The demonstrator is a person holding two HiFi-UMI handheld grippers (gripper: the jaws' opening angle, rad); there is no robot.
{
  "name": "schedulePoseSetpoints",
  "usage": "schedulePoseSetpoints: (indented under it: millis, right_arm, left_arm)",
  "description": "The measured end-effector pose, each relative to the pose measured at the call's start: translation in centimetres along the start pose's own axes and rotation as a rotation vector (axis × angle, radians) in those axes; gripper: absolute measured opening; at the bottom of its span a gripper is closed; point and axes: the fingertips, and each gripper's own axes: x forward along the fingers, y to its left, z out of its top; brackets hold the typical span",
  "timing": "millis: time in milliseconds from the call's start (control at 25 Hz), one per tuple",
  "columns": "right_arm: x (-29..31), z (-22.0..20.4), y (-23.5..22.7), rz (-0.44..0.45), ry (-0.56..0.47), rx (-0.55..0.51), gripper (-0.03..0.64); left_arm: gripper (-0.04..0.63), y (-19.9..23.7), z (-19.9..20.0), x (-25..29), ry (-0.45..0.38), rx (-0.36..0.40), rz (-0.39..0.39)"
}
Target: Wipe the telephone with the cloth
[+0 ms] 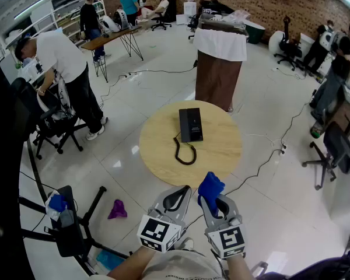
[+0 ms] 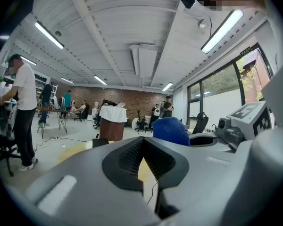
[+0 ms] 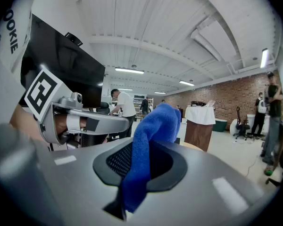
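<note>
In the head view, a round wooden surface [image 1: 221, 156] stands in the middle of the floor. The black telephone [image 1: 191, 124] lies on it near the centre, slightly toward 12 o'clock. Its coiled cord [image 1: 184, 151] loops off the telephone's 6 o'clock end and stays on the surface. Both grippers are at 6 o'clock of the surface, off its edge and well apart from the telephone. The left gripper [image 1: 178, 198] has its jaws together. Just beside it, at its 3 o'clock, the right gripper [image 1: 217, 206] is clamped on the blue cloth [image 1: 210, 186], which bunches up above the jaw tips. A purple rag [image 1: 117, 209] lies on the floor at 8 o'clock of the surface. A brown stand with a white cover [image 1: 220, 69] is at 12 o'clock.

In the left gripper view, the jaws are closed against each other with nothing between them. The blue cloth [image 2: 170, 130] shows at 2 o'clock of the jaw tips. The telephone [image 2: 100, 142] is a dark shape on the pale surface beyond them, at 10 o'clock.

In the right gripper view, the jaws are pressed on the cloth [image 3: 151, 140]. It runs down through them and stands up above the tips, and the left gripper is at 9 o'clock.
</note>
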Motion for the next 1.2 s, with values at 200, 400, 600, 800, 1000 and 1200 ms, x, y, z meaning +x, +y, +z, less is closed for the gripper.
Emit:
schedulePoseSetpoints:
  millis: [200,400,600,800,1000,1200]
  right_arm:
    - [1.0,-1.1,-1.6,-0.007,0.015,-0.007,0.063]
    - [2.8,-0.5,-2.5,-0.002,0.019,-0.014,0.063]
    - [4.9,-0.7,-3.7,-0.008,0.030,-0.022,0.063]
    - [7.1,-0.6,-5.1,-0.013,0.038,-0.019,0.062]
    - [9.5,0.0,-6.5,-0.011,0.057,-0.026,0.063]
    - [12.1,0.9,-7.5,-0.010,0.055,-0.036,0.063]
  left_arm:
    - [0.000,0.7,-0.2,1.1,0.009,-0.009,0.004]
    - [0.000,2.3,-0.5,2.8,0.004,-0.021,0.002]
    - [0.000,4.1,-0.3,4.9,0.002,-0.030,-0.012]
    - [0.000,5.9,-0.4,7.1,0.013,-0.042,-0.020]
    - [0.000,7.7,-0.3,9.4,0.018,-0.058,-0.026]
    - [0.000,9.9,0.0,11.0,0.023,-0.068,-0.027]
